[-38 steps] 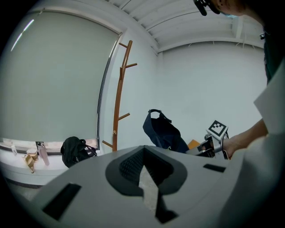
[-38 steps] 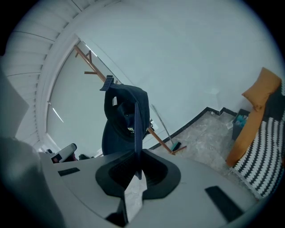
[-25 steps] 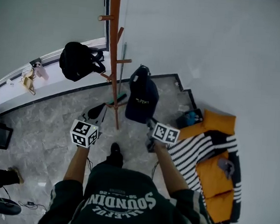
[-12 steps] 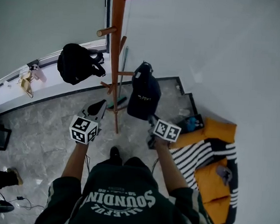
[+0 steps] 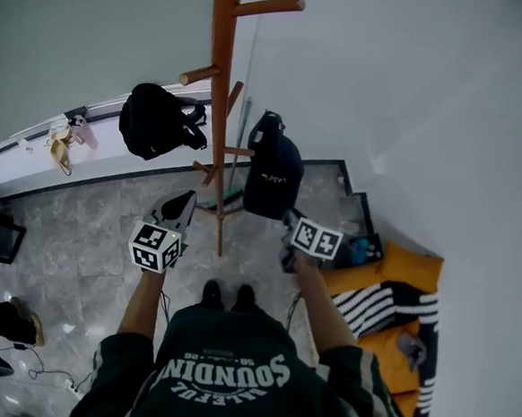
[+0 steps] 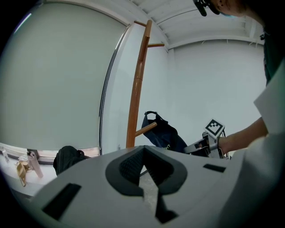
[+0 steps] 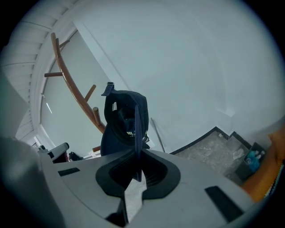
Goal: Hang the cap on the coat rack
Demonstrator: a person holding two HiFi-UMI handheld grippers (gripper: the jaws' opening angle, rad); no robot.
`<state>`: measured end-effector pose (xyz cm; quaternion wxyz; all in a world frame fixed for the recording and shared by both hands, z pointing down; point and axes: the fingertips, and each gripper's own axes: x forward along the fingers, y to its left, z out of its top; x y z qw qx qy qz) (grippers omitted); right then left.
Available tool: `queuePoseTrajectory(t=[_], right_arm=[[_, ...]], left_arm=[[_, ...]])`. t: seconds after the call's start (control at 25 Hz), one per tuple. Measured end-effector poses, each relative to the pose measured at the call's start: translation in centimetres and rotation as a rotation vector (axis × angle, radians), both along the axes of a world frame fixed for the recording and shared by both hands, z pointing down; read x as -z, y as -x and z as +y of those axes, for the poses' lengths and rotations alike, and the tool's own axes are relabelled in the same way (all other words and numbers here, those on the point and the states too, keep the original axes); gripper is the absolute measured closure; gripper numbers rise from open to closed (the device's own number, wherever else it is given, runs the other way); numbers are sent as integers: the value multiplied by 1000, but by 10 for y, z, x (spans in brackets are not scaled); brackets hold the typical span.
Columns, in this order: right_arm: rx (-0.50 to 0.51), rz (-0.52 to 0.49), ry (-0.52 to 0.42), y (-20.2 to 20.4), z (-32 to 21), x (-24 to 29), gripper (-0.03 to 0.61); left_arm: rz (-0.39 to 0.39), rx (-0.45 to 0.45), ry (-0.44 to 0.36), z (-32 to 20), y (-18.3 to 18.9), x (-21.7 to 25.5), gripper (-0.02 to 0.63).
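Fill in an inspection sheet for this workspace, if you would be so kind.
Surface: grey marble floor.
Job's things: cap held up beside coat rack, by a lower peg.
Clutter: black backpack on the sill; orange-and-striped cushion by the wall.
Grippers: left gripper shut, empty; right gripper shut on the cap's brim.
Cables: thin cable on floor.
Surroundings: white wall.

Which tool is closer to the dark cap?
Right. The right tool grips the cap by its brim; the left tool, shut and empty, sits apart from it, on the other side of the coat rack.
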<state>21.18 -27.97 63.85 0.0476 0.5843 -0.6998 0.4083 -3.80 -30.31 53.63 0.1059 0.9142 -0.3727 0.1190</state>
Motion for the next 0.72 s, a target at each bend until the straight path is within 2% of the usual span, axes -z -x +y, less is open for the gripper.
queuePoseTrajectory(t=[0.32,0.72], right_arm=[[54,70,-57,-19,-45,29,561],[123,139,-123,-16,-84,62,561]], left_arm=[[-6,78,0,1,8,-1,615],[-2,144,-12,4,21,4,615]])
